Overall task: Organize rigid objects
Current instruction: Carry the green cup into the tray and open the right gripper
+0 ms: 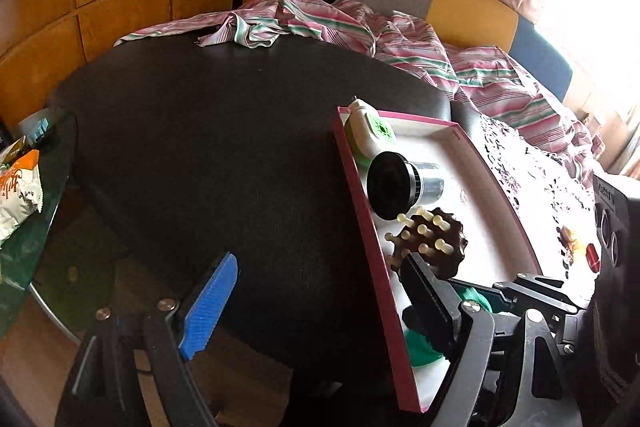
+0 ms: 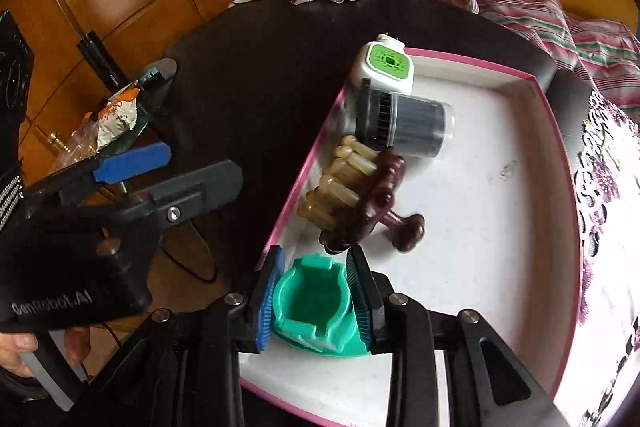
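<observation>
Left wrist view
Left gripper (image 1: 320, 307): jaws wide apart and empty, hanging over the dark table (image 1: 208, 131) beside the tray's left wall; probably waiting clear of the placing.
Tray (image 1: 360, 187): pink-rimmed, white floor, on the table's right part.
Count in tray: one white-and-green plug-in device (image 1: 366, 135), one black cylinder (image 1: 400, 187), one wooden massager (image 1: 432, 239), lined along the left wall, seemingly to leave the rest of the floor free.
Striped cloth (image 1: 400, 39): one, bunched at the far edge.

Right wrist view
Right gripper (image 2: 316, 301): jaws clamped on the teal plastic piece (image 2: 316, 303), one pad on each flank.
Teal piece position: low over the tray's near left corner, just beside the massager; whether it touches the floor I cannot tell.
Likely reason: next in the row.
Snack bag (image 2: 116, 119): one, on the side table.
</observation>
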`<state>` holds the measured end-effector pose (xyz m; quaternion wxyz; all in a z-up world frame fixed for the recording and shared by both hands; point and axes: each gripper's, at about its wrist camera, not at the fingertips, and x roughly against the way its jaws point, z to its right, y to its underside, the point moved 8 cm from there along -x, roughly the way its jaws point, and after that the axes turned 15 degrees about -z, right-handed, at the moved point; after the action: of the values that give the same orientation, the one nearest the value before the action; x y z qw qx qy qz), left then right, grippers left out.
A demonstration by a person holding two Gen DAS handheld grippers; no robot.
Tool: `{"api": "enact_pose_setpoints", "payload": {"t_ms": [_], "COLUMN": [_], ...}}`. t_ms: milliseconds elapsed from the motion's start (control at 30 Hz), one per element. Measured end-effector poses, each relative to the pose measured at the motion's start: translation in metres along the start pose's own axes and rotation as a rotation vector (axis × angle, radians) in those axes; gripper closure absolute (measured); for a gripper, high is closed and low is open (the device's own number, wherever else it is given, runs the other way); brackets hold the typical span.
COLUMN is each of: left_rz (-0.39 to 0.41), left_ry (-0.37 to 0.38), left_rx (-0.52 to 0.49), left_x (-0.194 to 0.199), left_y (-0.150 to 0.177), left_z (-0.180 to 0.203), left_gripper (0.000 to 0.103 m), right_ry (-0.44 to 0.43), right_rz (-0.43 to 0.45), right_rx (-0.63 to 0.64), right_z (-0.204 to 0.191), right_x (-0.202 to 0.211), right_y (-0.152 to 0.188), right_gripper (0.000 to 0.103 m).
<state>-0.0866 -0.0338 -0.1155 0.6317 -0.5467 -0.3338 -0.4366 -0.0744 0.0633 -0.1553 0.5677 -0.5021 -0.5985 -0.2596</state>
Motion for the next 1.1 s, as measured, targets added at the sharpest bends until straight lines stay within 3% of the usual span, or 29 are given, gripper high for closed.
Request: {"api": "enact_pose_setpoints", "payload": {"t_ms": [200,333,467,1100], "left_rz": [0.003,0.013,0.030,0.057], "left_ry": [-0.006,-0.023,-0.032,-0.023], "left_rx": [0.015,0.023,0.027,-0.070], "left_x": [0.000,0.003,0.009,0.021], "left_y": [0.000,-0.001,-0.003,-0.004], "left_z": [-0.005,-0.009,-0.011,0.021], "left_gripper": [0.016,0.016,0.016,0.016], "right_ry": [-0.024,-0.030,-0.014,0.064], "right_rz": [0.020,0.061,0.111,0.214], "right_rx": [-0.032,-0.039,-0.049,-0.262], "right_z": [0.003,0.004,0.009,0.097], "right_x": [0.001,0.012,0.031,0.097], "right_y": [0.005,0.005,0.011,0.061], "right_gripper": [0.056,0.028,0.019,0.018]}}
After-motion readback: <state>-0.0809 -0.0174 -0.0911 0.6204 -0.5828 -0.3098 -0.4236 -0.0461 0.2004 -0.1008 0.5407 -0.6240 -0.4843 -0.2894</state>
